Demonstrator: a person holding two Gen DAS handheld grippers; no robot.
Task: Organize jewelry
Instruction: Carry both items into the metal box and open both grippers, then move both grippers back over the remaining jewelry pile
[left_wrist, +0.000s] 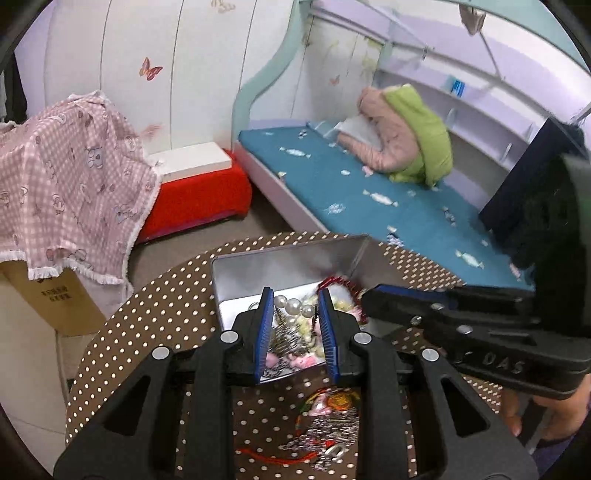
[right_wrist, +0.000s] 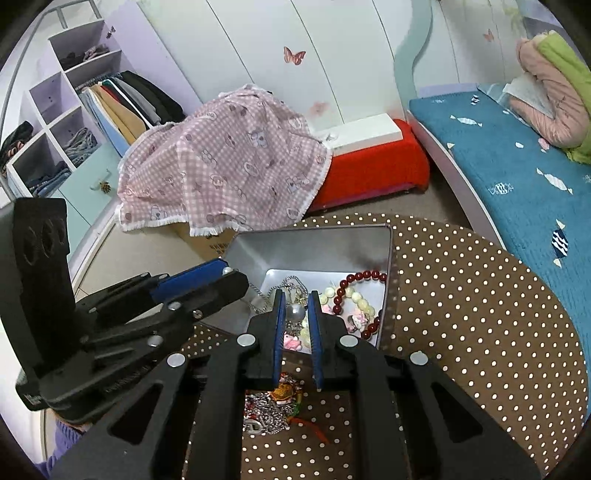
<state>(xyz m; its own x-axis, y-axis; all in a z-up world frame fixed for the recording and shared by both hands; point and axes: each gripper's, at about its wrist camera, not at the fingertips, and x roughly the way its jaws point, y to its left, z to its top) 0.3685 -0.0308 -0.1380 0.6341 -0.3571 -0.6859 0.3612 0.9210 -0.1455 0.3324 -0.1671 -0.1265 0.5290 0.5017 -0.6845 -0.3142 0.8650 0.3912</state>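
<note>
A silver tin box (left_wrist: 258, 269) (right_wrist: 314, 251) stands open on the brown dotted table and holds several pieces: a dark red bead bracelet (right_wrist: 364, 278), pale bead strands and pink charms. My left gripper (left_wrist: 295, 299) hangs over the box, its jaws around a white pearl strand (left_wrist: 291, 304). My right gripper (right_wrist: 295, 299) is also over the box, its jaws close on a grey pearl (right_wrist: 296, 313). A pile of silver chains with red and orange cords (left_wrist: 325, 432) (right_wrist: 275, 410) lies on the table below both grippers. Each gripper shows in the other's view.
The round table (right_wrist: 461, 314) is brown with white dots. A blue bed (left_wrist: 369, 192) with a pink and green jacket lies to the right. A red stool with a white box (right_wrist: 369, 162) and a cardboard box under pink checked cloth (right_wrist: 229, 162) stand beyond.
</note>
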